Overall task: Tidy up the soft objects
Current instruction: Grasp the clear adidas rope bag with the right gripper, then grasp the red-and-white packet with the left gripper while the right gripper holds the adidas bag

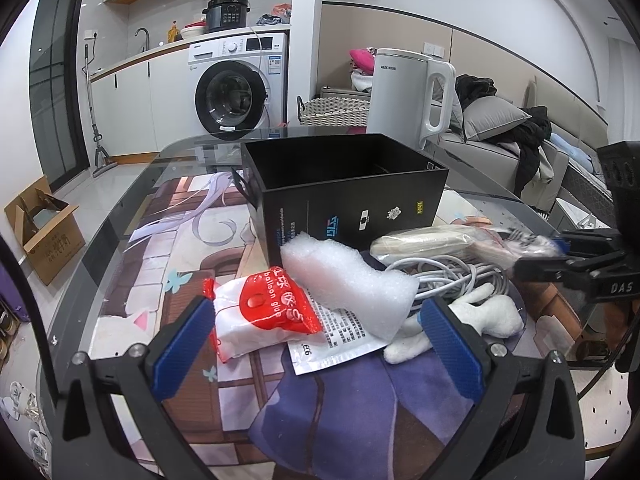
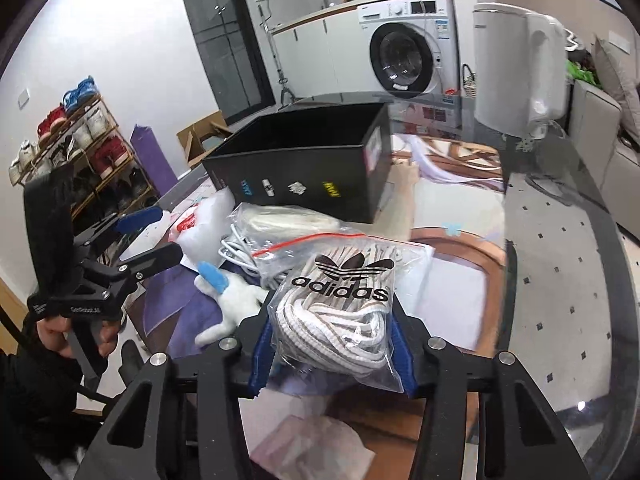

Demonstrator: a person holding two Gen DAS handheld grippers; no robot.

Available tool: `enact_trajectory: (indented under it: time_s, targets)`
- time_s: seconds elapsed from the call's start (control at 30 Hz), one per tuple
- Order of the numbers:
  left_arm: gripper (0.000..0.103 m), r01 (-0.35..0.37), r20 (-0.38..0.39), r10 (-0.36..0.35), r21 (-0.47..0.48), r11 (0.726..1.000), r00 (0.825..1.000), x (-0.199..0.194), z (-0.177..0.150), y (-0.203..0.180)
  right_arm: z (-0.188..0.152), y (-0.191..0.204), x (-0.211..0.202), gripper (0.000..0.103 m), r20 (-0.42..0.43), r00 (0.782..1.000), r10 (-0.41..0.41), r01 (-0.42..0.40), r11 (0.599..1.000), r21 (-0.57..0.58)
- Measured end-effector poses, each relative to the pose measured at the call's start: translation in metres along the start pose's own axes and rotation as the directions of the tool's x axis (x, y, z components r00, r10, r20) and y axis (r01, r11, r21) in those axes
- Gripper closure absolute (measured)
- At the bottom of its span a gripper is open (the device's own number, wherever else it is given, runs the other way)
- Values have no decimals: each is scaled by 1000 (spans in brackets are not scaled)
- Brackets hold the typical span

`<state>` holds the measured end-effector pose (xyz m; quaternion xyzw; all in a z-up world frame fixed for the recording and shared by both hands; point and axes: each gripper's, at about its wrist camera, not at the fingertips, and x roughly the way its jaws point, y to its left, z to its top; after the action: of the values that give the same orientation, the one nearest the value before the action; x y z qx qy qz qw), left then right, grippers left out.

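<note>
Laces in a clear zip bag [image 2: 344, 312] sit squeezed between the blue pads [image 2: 262, 354] of the right tool [image 2: 334, 354], which has pinched in to a fairly narrow gap on the crinkly plastic; the bag's upper half with the printed logo stands free above the pads. To my eye the grip looks low on the bag, so I would lift slowly and keep the bag upright, since slippery film could slide out under its own weight. Off to the side, the left tool [image 1: 316, 344] hangs wide open over the pile with nothing between its fingers, right above the red and white glue packet [image 1: 264, 316] and the white foam piece [image 1: 348, 284]. Just past those lie a small white plush toy [image 2: 236, 304], a coil of white cable [image 1: 452, 276] and another bagged bundle [image 1: 424, 242], all heaped together on the glass surface [image 1: 120, 216]. Beyond the heap stands the open black box [image 2: 304, 160], empty as far as I can see, which I take to be where the bag goes: carry it clear over the near wall, then release well inside.
</note>
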<state>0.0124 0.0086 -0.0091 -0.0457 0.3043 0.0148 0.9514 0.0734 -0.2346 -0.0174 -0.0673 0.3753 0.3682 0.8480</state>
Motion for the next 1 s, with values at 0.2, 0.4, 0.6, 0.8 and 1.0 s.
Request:
enact_trajectory:
  time_s: [0.2,0.4,0.6,0.8,1.0]
  targets:
    - [0,-19,12,20,-31,999,1000,-2,1,7,1,-13,-15,54,59,997,-48,47,999,27]
    - [0,-20,38,23,-66,998,999,-7,1,20,3,-16,-25,54,110,989,-101,99,995,20]
    - [0,2,64,5,-102,995,998,-14,3,34,4,-19,-30,54,135,986,-101,97,995,29]
    - [0,-59,15,61,-127,990,998,-5,1,42,5,-9,-36,54,164,983,-81,81,997,9]
    - [0,-135,-52,131,-95,986,990,13,-3,39,5,4,-28,54,157,986,-55,58,998,-15]
